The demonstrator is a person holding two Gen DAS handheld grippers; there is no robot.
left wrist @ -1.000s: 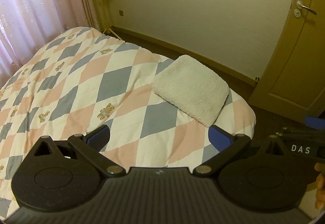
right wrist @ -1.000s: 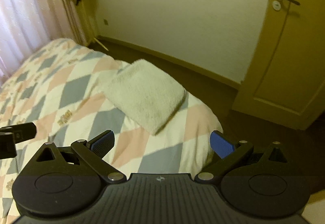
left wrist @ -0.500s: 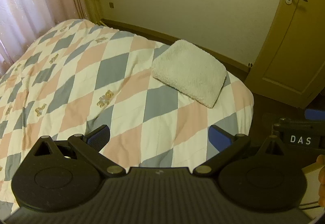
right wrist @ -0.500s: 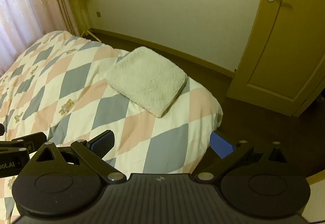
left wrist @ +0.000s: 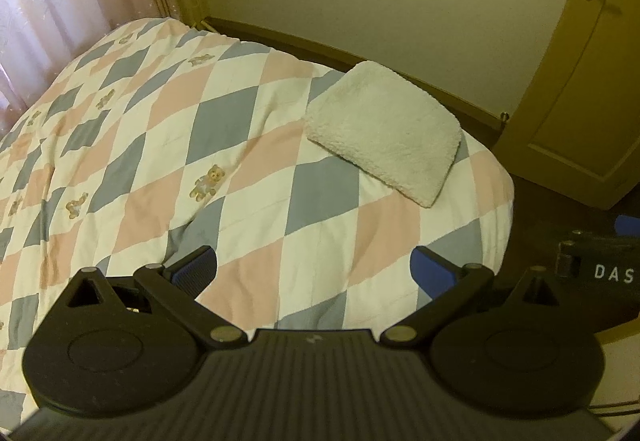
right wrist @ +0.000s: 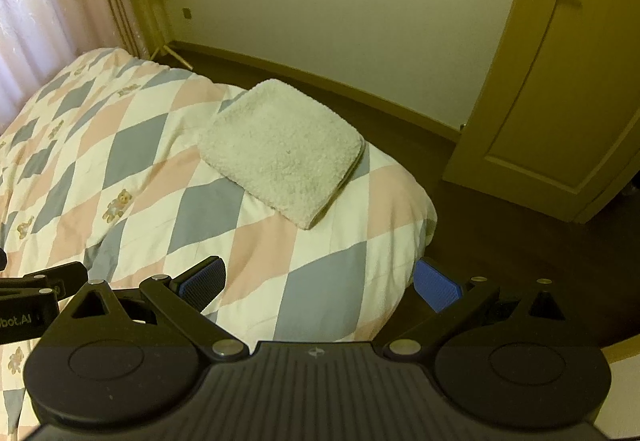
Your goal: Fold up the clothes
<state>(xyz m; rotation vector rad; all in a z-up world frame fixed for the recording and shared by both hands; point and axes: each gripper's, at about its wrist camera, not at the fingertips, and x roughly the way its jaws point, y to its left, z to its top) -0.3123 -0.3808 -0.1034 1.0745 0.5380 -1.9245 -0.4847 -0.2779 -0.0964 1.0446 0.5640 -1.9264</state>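
A cream fleece garment (left wrist: 384, 137) lies folded into a neat rectangle near the far right corner of the bed; it also shows in the right wrist view (right wrist: 282, 151). My left gripper (left wrist: 314, 271) is open and empty, held above the near edge of the bed, well short of the garment. My right gripper (right wrist: 320, 283) is open and empty, above the bed's near right corner. The right gripper's body shows at the right edge of the left wrist view (left wrist: 600, 269). The left gripper's body shows at the left edge of the right wrist view (right wrist: 36, 297).
The bed carries a diamond-patterned quilt (left wrist: 180, 145) in pink, grey and white with small bears. Dark floor (right wrist: 500, 241) lies right of the bed. A closed door (right wrist: 560, 81) stands at the right, a plain wall (right wrist: 340, 1) behind, pink curtains (left wrist: 52, 1) at the left.
Both grippers have pulled back and risen a little from the bed; the folded garment looks smaller and farther. Both stay open. The garment has not moved.
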